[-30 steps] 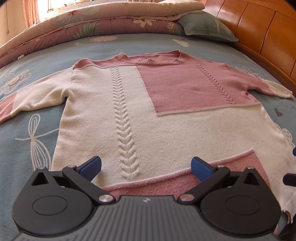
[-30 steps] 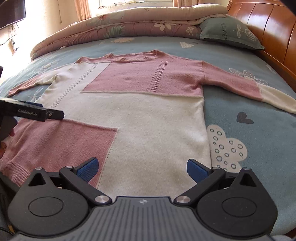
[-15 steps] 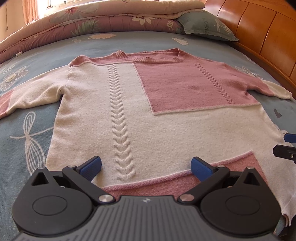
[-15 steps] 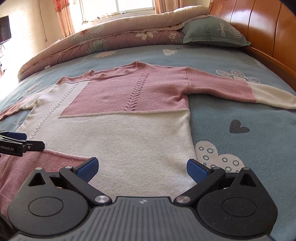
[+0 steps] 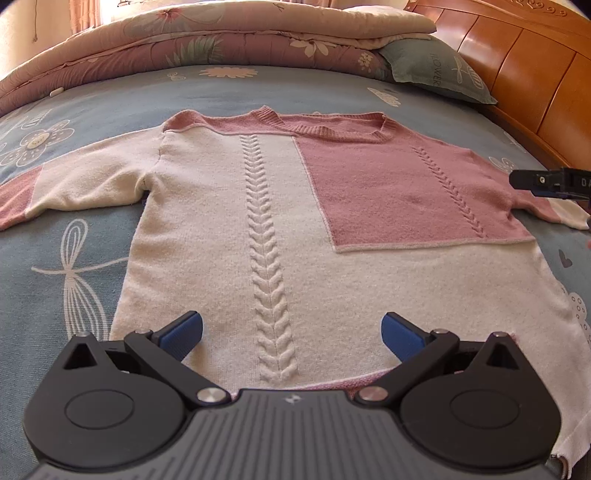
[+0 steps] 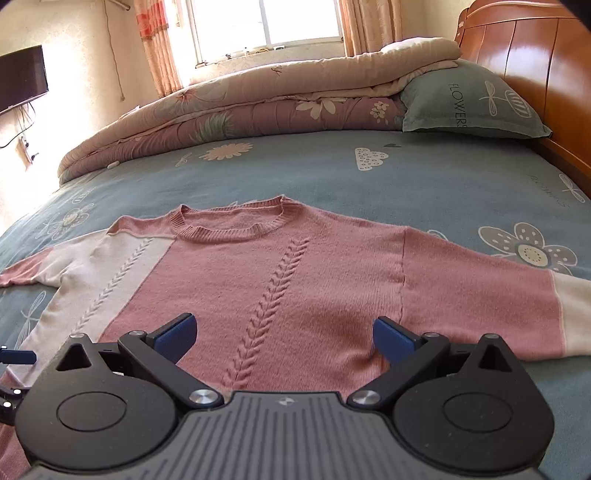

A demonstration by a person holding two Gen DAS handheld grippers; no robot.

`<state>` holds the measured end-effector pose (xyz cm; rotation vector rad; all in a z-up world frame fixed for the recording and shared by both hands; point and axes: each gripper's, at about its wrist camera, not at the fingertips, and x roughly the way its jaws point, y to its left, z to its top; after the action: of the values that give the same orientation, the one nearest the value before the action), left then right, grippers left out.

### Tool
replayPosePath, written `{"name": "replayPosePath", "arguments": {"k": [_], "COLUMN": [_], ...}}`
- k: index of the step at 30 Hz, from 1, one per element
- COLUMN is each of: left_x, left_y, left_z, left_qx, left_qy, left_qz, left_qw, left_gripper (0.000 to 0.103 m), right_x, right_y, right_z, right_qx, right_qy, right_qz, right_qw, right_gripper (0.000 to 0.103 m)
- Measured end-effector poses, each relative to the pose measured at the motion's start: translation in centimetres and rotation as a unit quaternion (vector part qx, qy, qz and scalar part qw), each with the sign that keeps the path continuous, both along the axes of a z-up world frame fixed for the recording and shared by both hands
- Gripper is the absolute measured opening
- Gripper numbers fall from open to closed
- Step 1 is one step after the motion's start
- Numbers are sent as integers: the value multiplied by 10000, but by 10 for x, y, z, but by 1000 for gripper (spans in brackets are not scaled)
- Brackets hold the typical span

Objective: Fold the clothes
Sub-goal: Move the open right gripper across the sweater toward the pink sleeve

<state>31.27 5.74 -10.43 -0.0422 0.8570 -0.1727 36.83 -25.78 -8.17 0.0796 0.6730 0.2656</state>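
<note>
A pink and cream knitted sweater [image 5: 295, 229] lies flat and face up on the bed, both sleeves spread out. My left gripper [image 5: 291, 332] hovers open over its lower cream part, near the hem, with nothing between the blue pads. My right gripper [image 6: 282, 334] is open above the pink chest panel of the sweater [image 6: 288, 266], close to the right armpit seam. In the left wrist view the right gripper's tip [image 5: 546, 182] pokes in from the right edge over the pink sleeve. The left gripper's tip [image 6: 16, 356] shows at the far left of the right wrist view.
The sweater rests on a blue flowered bedsheet [image 6: 406, 173]. A rolled pink quilt [image 6: 258, 110] and a green pillow [image 6: 472, 103] lie at the far end. A wooden headboard [image 6: 535, 66] runs along the right. A window [image 6: 266, 22] and a wall television [image 6: 22, 81] are behind.
Both grippers have moved forward up the sweater, the right one much further, from the hem area to the chest. Both stayed open and the sweater has not moved.
</note>
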Motion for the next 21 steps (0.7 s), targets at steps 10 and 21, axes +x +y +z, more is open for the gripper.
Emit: {"name": "replayPosePath", "arguments": {"k": [10,21], "left_x": [7,7], "left_y": [-5,-3], "left_z": [-4,-3], "left_qx": [59,-81], "left_qy": [35,43], "left_qz": [-70,-93], "left_qw": [10000,9999], "left_gripper": [102,102], "right_x": [49,47], "right_y": [7,-27], "right_z": [-59,-56], "right_qx": [-596,-446], "right_qy": [213,431], "right_qz": [176,-90], "right_qw": [9978,9980], "right_gripper": [103,103]}}
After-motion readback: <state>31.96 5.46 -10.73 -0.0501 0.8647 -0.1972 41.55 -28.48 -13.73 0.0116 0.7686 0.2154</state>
